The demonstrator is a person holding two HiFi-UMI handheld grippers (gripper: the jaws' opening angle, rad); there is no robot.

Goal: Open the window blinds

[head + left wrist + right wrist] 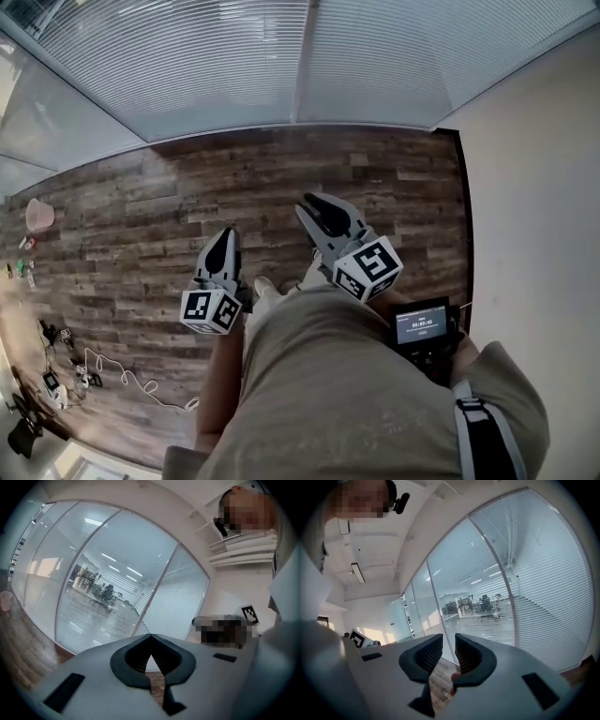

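Facing lowered blinds (234,56) along the glass wall (66,117) across a wooden floor (141,216), with left claw (225,234) clenched on nothing and right claw (314,202) released, jaws slightly parted, both empty and well short of the glass. Probably best done by closing in squarely, finding the cord or wand, none visible yet, then pinching it firmly in one claw and pulling steadily, never jerking.

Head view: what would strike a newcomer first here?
The broad slatted window blinds fill the top of the picture. Below them, over the wooden floor, two grey grippers point toward them: the left gripper shut, the right gripper with jaws apart and empty.
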